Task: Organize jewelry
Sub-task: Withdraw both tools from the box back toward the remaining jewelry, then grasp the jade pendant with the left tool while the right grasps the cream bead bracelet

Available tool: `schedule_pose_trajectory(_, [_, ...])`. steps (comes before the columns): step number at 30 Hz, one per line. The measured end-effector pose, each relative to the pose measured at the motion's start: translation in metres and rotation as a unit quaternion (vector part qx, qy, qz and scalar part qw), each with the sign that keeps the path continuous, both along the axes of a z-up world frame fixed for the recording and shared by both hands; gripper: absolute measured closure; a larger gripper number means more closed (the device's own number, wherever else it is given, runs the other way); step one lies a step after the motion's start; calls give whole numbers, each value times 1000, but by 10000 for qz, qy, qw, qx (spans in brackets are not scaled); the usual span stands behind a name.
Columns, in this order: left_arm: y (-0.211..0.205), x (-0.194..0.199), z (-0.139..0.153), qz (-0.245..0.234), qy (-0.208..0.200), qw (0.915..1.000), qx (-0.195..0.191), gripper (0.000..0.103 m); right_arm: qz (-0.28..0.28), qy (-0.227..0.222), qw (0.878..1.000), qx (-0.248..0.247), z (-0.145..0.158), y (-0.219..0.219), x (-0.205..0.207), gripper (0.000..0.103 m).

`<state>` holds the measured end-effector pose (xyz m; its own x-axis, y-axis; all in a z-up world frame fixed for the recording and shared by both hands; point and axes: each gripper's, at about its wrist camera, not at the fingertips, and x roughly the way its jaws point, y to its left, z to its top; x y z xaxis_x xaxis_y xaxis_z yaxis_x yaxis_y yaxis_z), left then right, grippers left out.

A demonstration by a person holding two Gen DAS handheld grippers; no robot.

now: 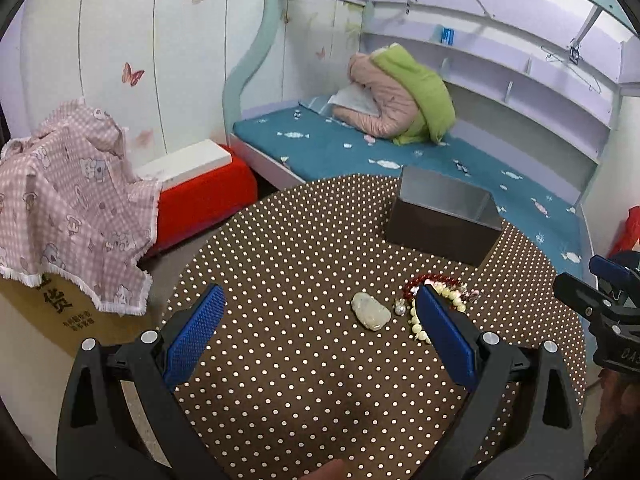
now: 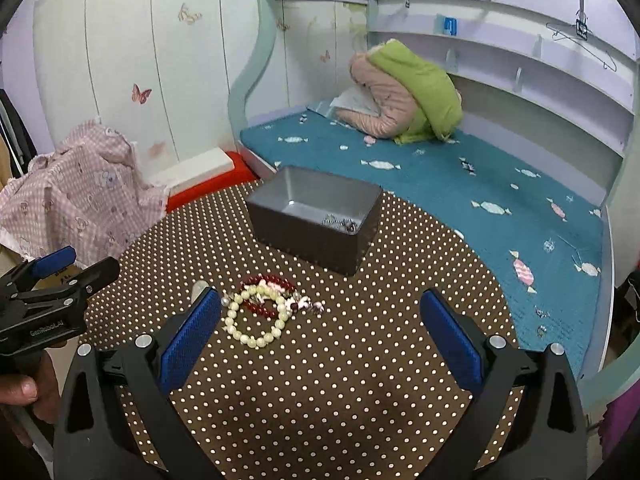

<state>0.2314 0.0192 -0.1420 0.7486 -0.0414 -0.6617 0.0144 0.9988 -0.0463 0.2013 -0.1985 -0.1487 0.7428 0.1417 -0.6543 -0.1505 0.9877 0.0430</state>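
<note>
Bracelets point(image 2: 256, 312) before box point(image 2: 312, 220) on table point(image 2: 360, 380)

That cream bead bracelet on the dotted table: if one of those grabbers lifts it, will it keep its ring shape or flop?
The cream bead bracelet looks like separate round beads on a string, so it would probably sag into a dangling loop. The smooth beads may slip between the pads. It overlaps the red bead bracelet, so that one might drag along.

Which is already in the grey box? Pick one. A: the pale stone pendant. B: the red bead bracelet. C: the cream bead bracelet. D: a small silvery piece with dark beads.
D: the right wrist view shows a silvery piece lying in the box, while both bracelets, cream and red, and the pendant lie on the table.
</note>
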Motion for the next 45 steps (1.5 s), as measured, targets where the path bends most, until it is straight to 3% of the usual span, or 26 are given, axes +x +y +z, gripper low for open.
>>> schedule_pose_trajectory(13, [-10, 43, -67, -77, 666, 9977, 77, 7, 9, 608, 9981, -41, -45, 4, 22, 7])
schedule_pose_trajectory(23, [-25, 76, -100, -201, 996, 9948, 88, 8, 116, 931, 9956, 41, -70, 11, 36, 7])
schedule_pose_trajectory(26, [-26, 81, -100, -277, 993, 9947, -6, 15, 124, 994, 9949, 94, -76, 16, 40, 9])
schedule_pose_trajectory(28, [-33, 83, -100, -307, 966, 9945, 251, 30, 140, 1020, 9946, 128, -79, 18, 44, 15])
schedule_pose_trajectory(34, [-38, 79, -98, -628, 873, 9938, 272, 60, 183, 1048, 9942, 159, -87, 27, 53, 36])
schedule_pose_trajectory(38, [-35, 69, -98, -768, 853, 9933, 129, 60, 315, 923, 9952, -71, -89, 40, 54, 55])
schedule_pose_trajectory(40, [-32, 62, -97, -818, 840, 9931, 61, 60, 420, 876, 9950, -252, -89, 45, 52, 79])
schedule_pose_trajectory(42, [-30, 55, -97, -833, 829, 9931, 2, 61, 504, 917, 9943, -208, -89, 44, 51, 95])
schedule_pose_trajectory(45, [-26, 48, -95, -839, 824, 9930, -69, 61, 547, 900, 9943, -174, -88, 39, 47, 95])
